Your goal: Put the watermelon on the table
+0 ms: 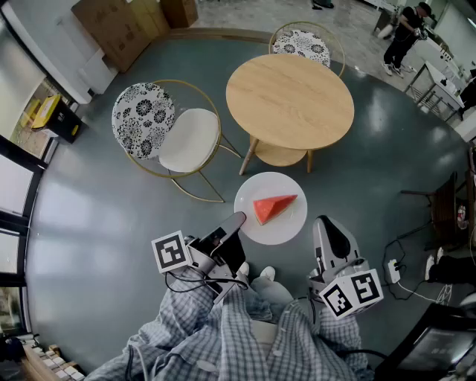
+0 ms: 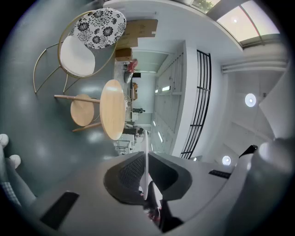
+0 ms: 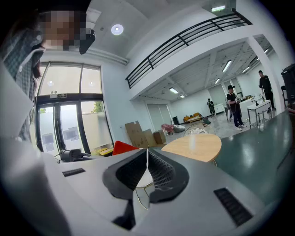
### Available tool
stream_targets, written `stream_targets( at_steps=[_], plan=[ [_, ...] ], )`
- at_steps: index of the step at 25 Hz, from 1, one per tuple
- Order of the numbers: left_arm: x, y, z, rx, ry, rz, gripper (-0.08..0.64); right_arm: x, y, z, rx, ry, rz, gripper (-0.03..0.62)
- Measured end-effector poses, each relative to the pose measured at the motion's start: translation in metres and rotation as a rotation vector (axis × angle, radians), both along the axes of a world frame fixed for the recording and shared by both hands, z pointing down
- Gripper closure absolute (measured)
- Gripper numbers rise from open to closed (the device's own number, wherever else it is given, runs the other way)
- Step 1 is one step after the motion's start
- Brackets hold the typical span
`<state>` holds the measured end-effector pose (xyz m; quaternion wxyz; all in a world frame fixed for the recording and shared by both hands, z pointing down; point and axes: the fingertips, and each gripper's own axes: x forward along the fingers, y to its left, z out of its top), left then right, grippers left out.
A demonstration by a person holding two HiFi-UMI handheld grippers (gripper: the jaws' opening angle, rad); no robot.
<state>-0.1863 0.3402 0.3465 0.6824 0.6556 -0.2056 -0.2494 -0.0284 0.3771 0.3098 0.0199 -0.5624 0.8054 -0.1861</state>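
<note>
- Two grippers are up in front of me, both on the near side of the round wooden table [image 1: 290, 100] and short of its edge
- Off the table's near edge, towards the left, my left gripper [image 1: 236, 221] lies level and rolled onto its side. Its jaws are narrowed almost together on the rim of a white plate [image 1: 286, 227]. In the left gripper view that rim is a thin white line pinched between the pads
- That grip holds the plate over the grey floor [image 1: 111, 216], just off the table's near edge and in front of its legs and lower shelf [image 1: 279, 155]
- One watermelon slice [image 1: 274, 207], a red wedge, lies on the middle of the plate, so it is near the table but not on it. Its long side runs roughly along the table's near edge
- Off the table's near edge, towards the right, my right gripper [image 1: 321, 222] tips slightly downward, close beside the plate. I cannot tell whether it touches the rim
- Its jaws are closed down to a sliver and grip nothing. The right gripper view has the table ahead and to the right, with the slice's red top showing past the left jaw
- Left of the table stands a chair [image 1: 167, 130] with a patterned back and a white seat, and a second chair [image 1: 301, 43] is tucked against the table's far side
- Well beyond the table are cardboard boxes [image 1: 123, 22] to the far left and a person [image 1: 401, 33] to the far right
</note>
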Motion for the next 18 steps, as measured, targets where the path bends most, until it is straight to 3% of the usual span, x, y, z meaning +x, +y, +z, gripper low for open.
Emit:
stream_targets(
  at_steps=[12, 18],
  plan=[
    [0.000, 0.000, 0.000, -0.005, 0.007, -0.002, 0.538, -0.001, -0.001, 0.001, -0.018, -0.010, 0.001, 0.574],
    [-0.001, 0.000, 0.001, -0.006, 0.011, -0.012, 0.537, 0.000, -0.003, 0.018, -0.175, -0.249, 0.029, 0.574]
  ],
)
